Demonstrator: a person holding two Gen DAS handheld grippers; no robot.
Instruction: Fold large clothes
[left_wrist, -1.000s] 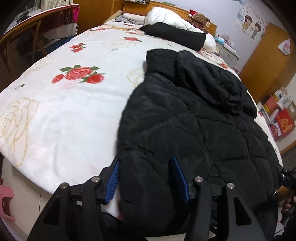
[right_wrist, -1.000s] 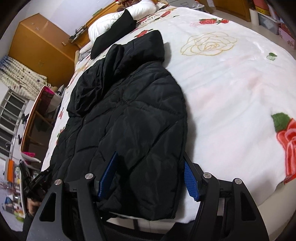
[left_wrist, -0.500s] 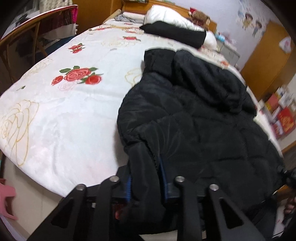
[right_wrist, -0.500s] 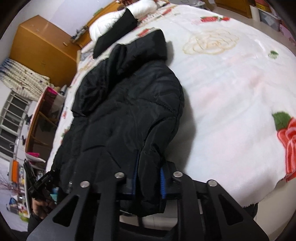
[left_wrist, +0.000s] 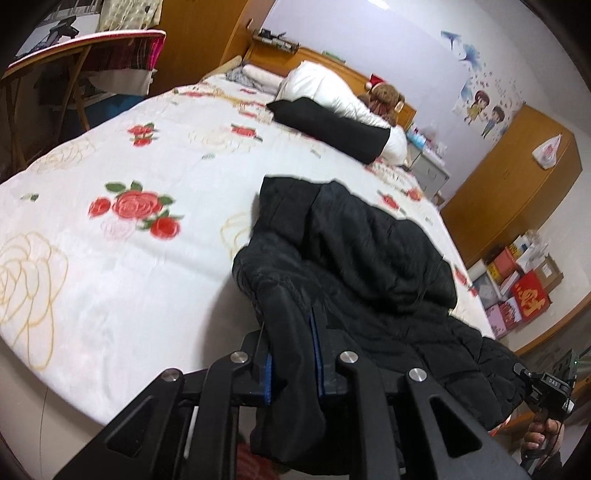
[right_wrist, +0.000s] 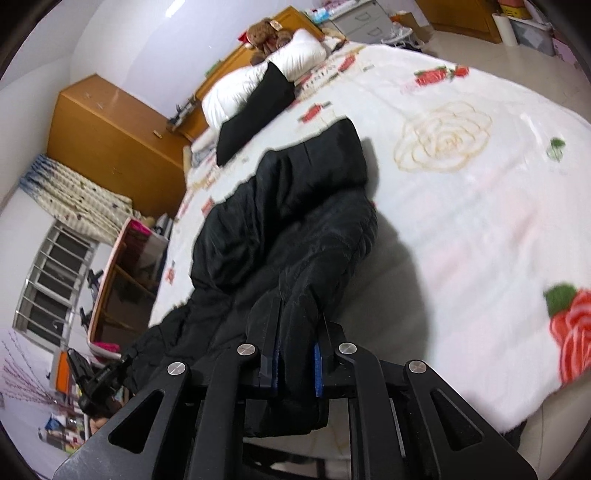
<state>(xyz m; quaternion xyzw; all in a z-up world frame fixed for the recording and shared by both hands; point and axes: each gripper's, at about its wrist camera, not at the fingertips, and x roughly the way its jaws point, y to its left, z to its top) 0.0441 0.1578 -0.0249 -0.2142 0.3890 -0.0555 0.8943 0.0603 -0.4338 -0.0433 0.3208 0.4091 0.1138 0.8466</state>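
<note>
Tools left (left_wrist: 291, 354) and right (right_wrist: 295, 356) have just clamped black jacket (left_wrist: 369, 258) hem on bed (left_wrist: 110, 258).

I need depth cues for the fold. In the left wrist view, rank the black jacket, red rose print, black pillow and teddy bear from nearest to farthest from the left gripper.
1. Black jacket: pinched in the left gripper, its hem between the pads.
2. Red rose print: mid-bed, to the left.
3. Black pillow: near the bed's head.
4. Teddy bear: behind the pillow, by the headboard.

Wooden wardrobe (left_wrist: 517, 184) against a pale lilac wall (left_wrist: 369, 33).
</note>
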